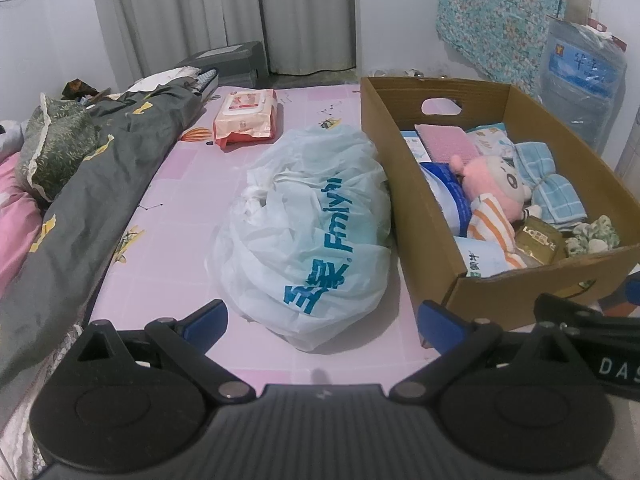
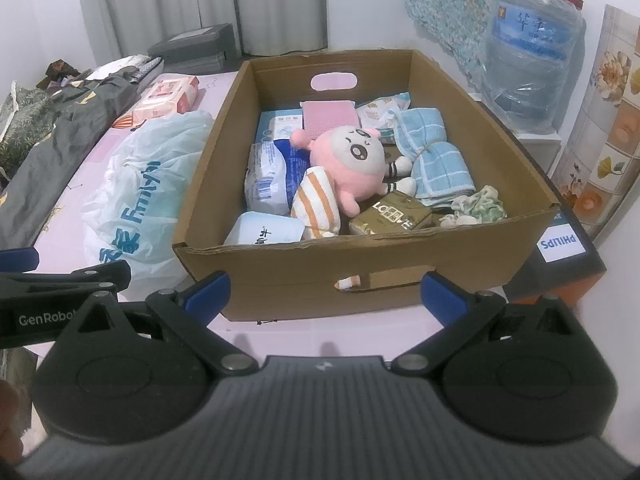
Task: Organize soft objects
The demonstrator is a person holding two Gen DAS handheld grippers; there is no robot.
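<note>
A brown cardboard box point(image 2: 304, 276) point(image 1: 424, 216) stands on the pink bed sheet point(image 1: 172, 208). Inside lie a pink plush doll point(image 2: 348, 160) point(image 1: 492, 180), a blue checked towel point(image 2: 436, 160), an orange-striped cloth point(image 2: 316, 200), a green-white scrunchie point(image 2: 480, 204), tissue packs and a gold packet point(image 2: 392, 216). A white plastic bag with blue lettering point(image 1: 312, 232) point(image 2: 148, 184) lies left of the box. A wet-wipes pack point(image 1: 248, 116) point(image 2: 168, 96) lies farther back. My left gripper point(image 1: 320, 324) is open just short of the bag. My right gripper point(image 2: 324, 296) is open before the box's near wall.
A dark grey quilt point(image 1: 80, 184) and a green patterned pillow point(image 1: 56, 140) lie along the bed's left side. A grey box point(image 1: 228, 60) sits at the bed's far end by curtains. A water jug point(image 2: 528, 60) and a Philips carton point(image 2: 560, 244) stand right of the box.
</note>
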